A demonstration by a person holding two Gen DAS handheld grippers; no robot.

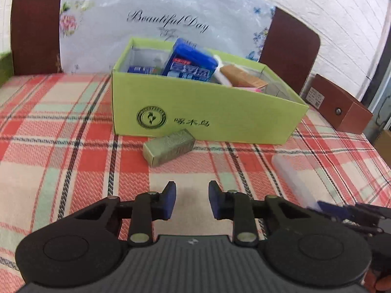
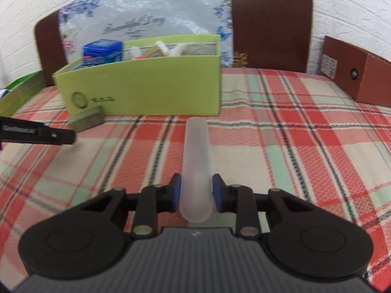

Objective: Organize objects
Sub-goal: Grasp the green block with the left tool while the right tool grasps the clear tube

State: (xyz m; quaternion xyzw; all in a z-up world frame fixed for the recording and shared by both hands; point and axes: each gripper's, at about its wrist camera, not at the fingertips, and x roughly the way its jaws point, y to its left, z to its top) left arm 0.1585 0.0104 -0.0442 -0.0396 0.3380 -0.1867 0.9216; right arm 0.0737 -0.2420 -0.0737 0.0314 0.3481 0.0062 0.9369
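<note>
Both views low, facing shared green box [image 1: 202,112].

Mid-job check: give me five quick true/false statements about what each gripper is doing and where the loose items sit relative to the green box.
1. The right gripper has the translucent case between its fingers. True.
2. The left gripper is holding the olive box. False: it is open and empty, and the olive box lies on the plaid cloth ahead.
3. The olive box lies against the green box. True.
4. The green box is empty. False: it holds a blue pack and other items.
5. The translucent case is already in the green box. False: it is outside.
</note>
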